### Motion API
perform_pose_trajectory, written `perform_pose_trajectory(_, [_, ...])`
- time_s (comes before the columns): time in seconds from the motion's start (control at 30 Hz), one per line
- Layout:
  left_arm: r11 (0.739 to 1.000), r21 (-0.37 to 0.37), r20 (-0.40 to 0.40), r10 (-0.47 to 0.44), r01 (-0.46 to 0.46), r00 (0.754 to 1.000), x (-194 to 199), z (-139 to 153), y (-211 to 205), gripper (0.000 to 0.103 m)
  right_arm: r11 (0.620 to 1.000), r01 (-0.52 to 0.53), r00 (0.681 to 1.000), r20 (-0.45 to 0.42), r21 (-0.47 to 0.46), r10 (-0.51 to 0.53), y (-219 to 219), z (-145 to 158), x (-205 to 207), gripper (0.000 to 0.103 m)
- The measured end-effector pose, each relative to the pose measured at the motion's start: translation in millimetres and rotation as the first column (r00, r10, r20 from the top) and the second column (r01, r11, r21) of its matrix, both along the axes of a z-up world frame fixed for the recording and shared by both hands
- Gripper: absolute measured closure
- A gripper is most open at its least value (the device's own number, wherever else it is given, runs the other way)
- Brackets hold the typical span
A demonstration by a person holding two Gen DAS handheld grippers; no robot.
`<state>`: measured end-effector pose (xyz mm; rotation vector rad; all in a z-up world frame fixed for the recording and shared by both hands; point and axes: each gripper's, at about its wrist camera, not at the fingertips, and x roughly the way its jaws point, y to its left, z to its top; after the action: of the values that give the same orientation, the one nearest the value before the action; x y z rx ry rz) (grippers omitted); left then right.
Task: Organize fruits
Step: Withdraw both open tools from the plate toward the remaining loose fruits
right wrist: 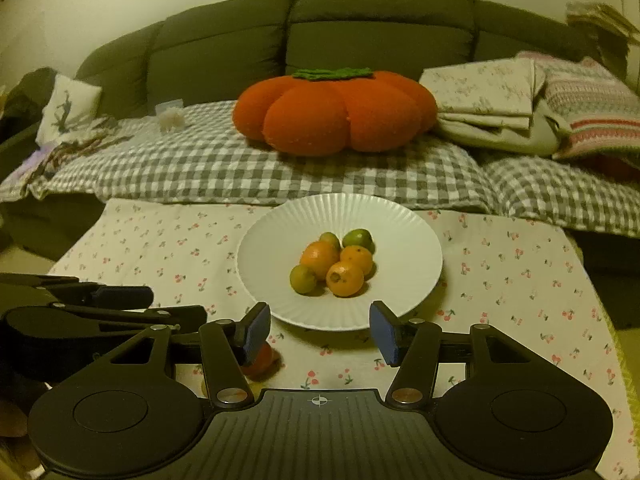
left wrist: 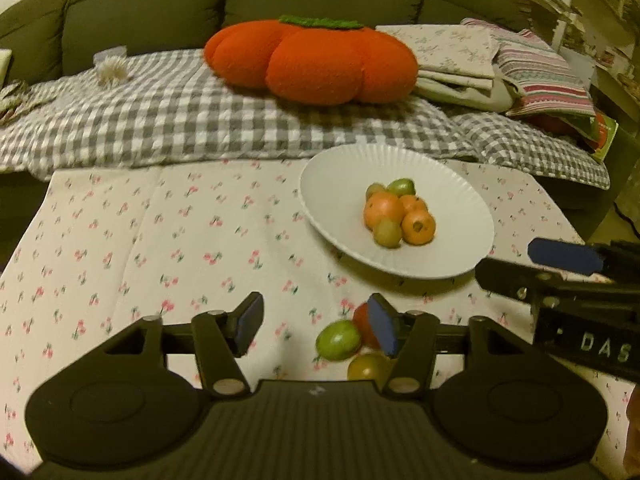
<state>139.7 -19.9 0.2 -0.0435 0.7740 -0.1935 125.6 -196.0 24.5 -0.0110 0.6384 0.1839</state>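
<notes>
- Left gripper (left wrist: 316, 330): jaws spread wide, nothing held between the blue pads. Right gripper (right wrist: 320, 330): jaws likewise spread, nothing between them.
- Obstructions: the right gripper's dark body enters the left wrist view at the right edge, just beside the plate rim; the left gripper's body fills the lower left of the right wrist view.
- Loose fruit near the left gripper: a green fruit (left wrist: 337, 339) lies on the cloth just inside the right finger; a red fruit (left wrist: 366, 322) is partly hidden behind that finger's pad; a yellow-green fruit (left wrist: 368, 366) sits just below them, at the gripper body's edge.
- White ribbed plate (right wrist: 408, 248): straight ahead of the right gripper, ahead and right of the left one. It holds a touching cluster of three orange fruits (right wrist: 345, 278) and three greenish ones.
- Surface: table under a white cloth (left wrist: 160, 232) with cherry print.
- Room: behind the table, a dark sofa (right wrist: 380, 28) with a grey checked blanket (right wrist: 240, 168), a pumpkin-shaped orange cushion (right wrist: 334, 112) and folded linens (right wrist: 492, 96) at right.
</notes>
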Motion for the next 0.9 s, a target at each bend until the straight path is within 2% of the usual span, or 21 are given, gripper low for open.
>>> perform_pose_trajectory(0.1, [1.000, 0.020, -0.020, -0.006, 0.006, 1.000, -6.3, -5.4, 0.5, 0.036, 1.000, -0.010, 1.000, 0.003, -0.005, 0.010, 2.1, 0.0, -2.3, 0.047])
perform_pose_trajectory(0.27, [0.997, 0.064, -0.036, -0.049, 0.051, 0.998, -13.0, -14.7, -7.8, 0.036, 1.000, -0.014, 1.000, -0.010, -0.007, 0.014, 4.9, -3.9, -2.1, 0.046])
perform_pose_trajectory(0.43, [0.993, 0.078, -0.040, -0.083, 0.086, 0.996, -17.9, -21.5, -15.1, 0.037, 1.000, -0.025, 0.999, -0.032, 0.002, 0.025, 6.9, -8.4, -2.8, 0.046])
perform_pose_trajectory(0.5, [0.990, 0.085, -0.045, -0.107, 0.111, 0.993, -20.1, -24.6, -18.9, 0.040, 1.000, -0.025, 0.999, -0.041, 0.004, 0.025, 6.8, -10.3, -1.5, 0.046])
perform_pose_trajectory(0.57, [0.987, 0.092, -0.051, -0.131, 0.135, 0.990, -21.9, -27.8, -21.8, 0.043, 1.000, -0.020, 0.998, -0.053, 0.009, 0.021, 6.3, -12.4, -0.2, 0.039])
perform_pose_trajectory(0.63, [0.984, 0.100, -0.055, -0.143, 0.148, 0.988, -22.8, -30.9, -23.6, 0.046, 0.999, -0.014, 0.997, -0.074, 0.034, 0.017, 3.9, -14.8, 2.5, 0.037])
perform_pose_trajectory(0.8, [0.984, 0.095, -0.053, -0.147, 0.151, 0.988, -21.6, -33.3, -19.9, 0.051, 0.995, 0.010, 0.991, -0.131, 0.096, 0.002, -4.3, -20.2, 8.2, 0.036])
perform_pose_trajectory(0.9, [0.985, 0.090, -0.047, -0.146, 0.150, 0.988, -20.3, -33.5, -17.9, 0.054, 0.990, 0.035, 0.988, -0.154, 0.137, -0.014, -11.2, -21.5, 11.0, 0.032])
